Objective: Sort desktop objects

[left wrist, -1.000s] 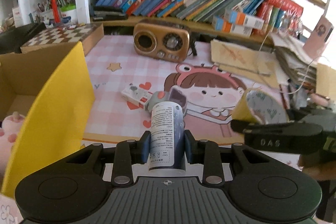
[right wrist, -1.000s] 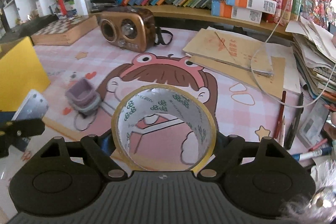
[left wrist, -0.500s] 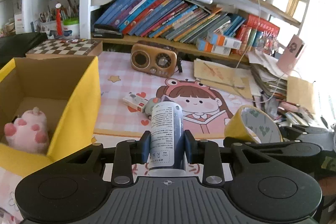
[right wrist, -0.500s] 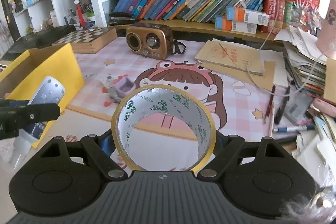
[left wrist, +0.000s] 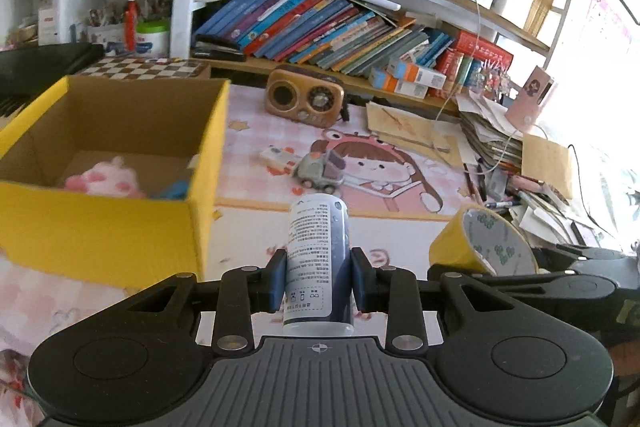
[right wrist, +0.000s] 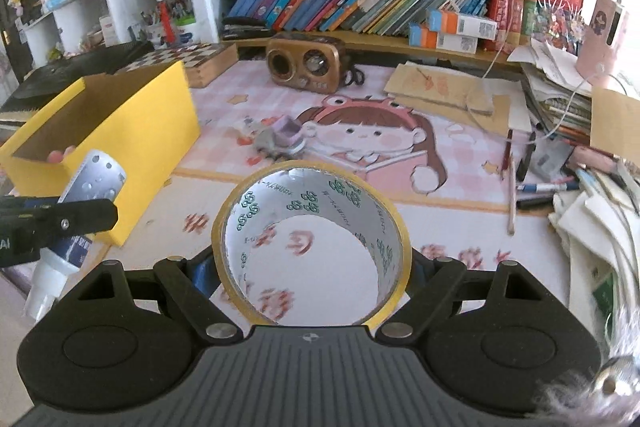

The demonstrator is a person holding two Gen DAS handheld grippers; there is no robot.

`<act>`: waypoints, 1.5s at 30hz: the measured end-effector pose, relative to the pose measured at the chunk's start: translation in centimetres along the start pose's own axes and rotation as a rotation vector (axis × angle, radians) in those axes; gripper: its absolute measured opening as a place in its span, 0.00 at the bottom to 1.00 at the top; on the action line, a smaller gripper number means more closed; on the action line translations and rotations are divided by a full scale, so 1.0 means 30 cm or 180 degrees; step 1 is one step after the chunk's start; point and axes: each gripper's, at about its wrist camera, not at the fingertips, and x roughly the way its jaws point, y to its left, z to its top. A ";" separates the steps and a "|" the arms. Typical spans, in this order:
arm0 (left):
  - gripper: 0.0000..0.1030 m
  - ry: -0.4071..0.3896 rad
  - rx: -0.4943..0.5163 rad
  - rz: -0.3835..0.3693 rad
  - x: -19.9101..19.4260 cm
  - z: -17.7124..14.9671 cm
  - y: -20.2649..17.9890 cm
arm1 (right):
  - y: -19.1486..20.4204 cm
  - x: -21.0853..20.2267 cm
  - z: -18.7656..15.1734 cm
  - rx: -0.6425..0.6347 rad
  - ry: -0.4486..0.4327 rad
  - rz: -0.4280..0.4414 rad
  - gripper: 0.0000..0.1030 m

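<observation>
Left claw (left wrist: 318,283) clenched on small bottle (left wrist: 318,251), low in middle of frame. Right claw (right wrist: 312,267) clamped on tape roll (right wrist: 312,243), also low and middle. Yellow box (left wrist: 100,231) at left of frame, open on top, with pink plush toy (left wrist: 104,181) inside. Best to carry bottle up over box wall, keep it straight, lower inside beside toy, then let go. Same for tape after.

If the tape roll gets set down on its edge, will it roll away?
Likely. The tape roll is a round hoop with a smooth yellow rim, so it could roll. Hollow core suggests it's light. Laid flat on the desk mat, it should stay put.
</observation>
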 end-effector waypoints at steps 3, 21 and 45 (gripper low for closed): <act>0.30 0.0020 -0.0026 0.0010 -0.042 -0.028 0.043 | 0.062 -0.023 -0.034 -0.0006 0.0059 0.0033 0.81; 0.30 0.0068 -0.0140 -0.0041 -0.219 -0.161 0.221 | 0.341 -0.130 -0.190 -0.0097 0.0164 0.0128 0.81; 0.30 -0.0039 -0.0418 0.0273 -0.404 -0.258 0.463 | 0.644 -0.129 -0.239 -0.0409 0.0210 0.0466 0.81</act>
